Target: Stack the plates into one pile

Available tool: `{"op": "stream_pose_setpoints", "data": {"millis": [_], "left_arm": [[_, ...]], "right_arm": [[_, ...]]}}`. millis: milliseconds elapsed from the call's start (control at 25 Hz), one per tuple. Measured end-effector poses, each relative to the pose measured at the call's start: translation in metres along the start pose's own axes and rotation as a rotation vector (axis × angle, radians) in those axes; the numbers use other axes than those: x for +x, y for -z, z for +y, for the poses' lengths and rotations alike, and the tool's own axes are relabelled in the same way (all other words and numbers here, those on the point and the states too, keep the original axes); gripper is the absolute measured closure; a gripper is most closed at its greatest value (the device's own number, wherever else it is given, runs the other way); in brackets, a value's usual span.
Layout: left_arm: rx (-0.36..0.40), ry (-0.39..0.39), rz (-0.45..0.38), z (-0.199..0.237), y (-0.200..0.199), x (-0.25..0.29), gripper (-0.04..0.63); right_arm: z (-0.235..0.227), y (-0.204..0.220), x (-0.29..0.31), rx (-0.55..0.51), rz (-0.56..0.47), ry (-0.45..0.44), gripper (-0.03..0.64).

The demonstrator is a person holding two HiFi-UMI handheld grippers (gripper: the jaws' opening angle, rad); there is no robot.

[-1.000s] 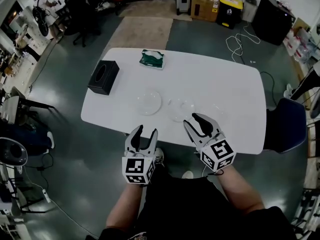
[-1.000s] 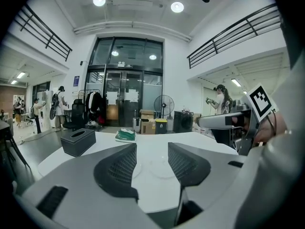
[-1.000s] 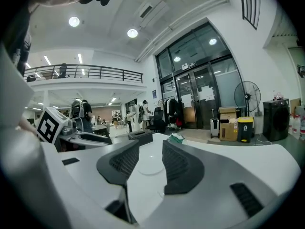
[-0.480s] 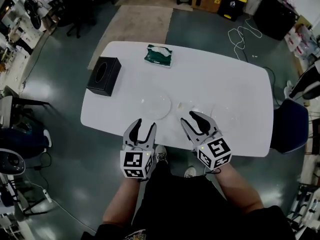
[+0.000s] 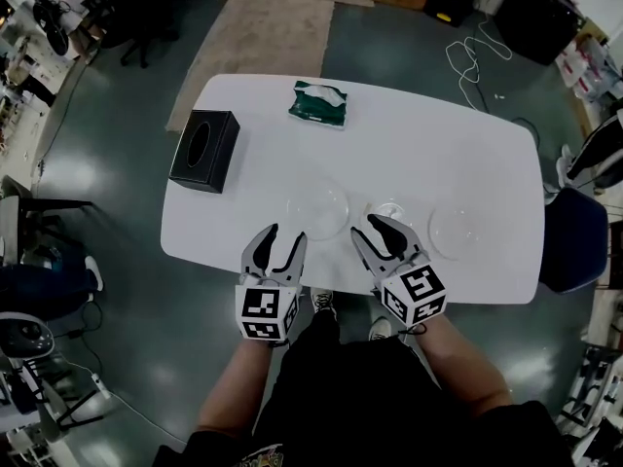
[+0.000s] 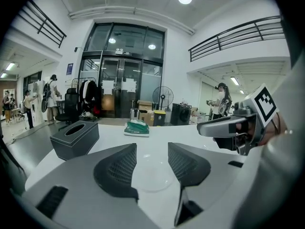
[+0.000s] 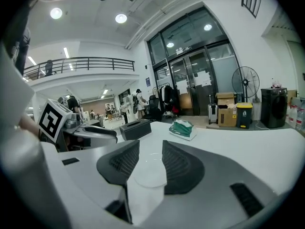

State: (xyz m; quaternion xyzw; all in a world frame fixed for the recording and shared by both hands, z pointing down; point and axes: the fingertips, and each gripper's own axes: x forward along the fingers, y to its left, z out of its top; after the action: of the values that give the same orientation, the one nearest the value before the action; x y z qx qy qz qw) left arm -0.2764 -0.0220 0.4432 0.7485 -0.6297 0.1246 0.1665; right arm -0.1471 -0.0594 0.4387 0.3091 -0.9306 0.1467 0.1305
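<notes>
1. The three clear plates are hard to make out on the white table (image 5: 438, 154) in the head view (only faint rims show). They lie apart in a row along the near edge, all right of the black tissue box (image 5: 204, 151).
2. The left plate (image 5: 316, 212) is nearest that box, then the middle plate (image 5: 391, 210), then the right plate (image 5: 458, 230). The right gripper's upper finger covers part of the middle plate's near rim.
3. The left gripper (image 5: 282, 236) has its jaws spread and grips nothing. In its own view the left plate lies flat in the gap, just past the pads.
4. The right gripper (image 5: 370, 230) is likewise parted and empty, with the middle plate between its jaws. Whether it touches the plate cannot be told.
5. A green pack (image 5: 320, 103) lies beyond the box.
</notes>
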Motion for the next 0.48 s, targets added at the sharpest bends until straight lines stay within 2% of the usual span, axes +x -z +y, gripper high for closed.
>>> {"op": "stream_pose_setpoints", "data": {"millis": [480], "left_arm": [[-0.003, 0.051, 0.067, 0.036, 0.021, 0.028, 0.387]], "right_arm": [[0.004, 0.043, 0.047, 0.031, 0.113, 0.042, 0.451]]}}
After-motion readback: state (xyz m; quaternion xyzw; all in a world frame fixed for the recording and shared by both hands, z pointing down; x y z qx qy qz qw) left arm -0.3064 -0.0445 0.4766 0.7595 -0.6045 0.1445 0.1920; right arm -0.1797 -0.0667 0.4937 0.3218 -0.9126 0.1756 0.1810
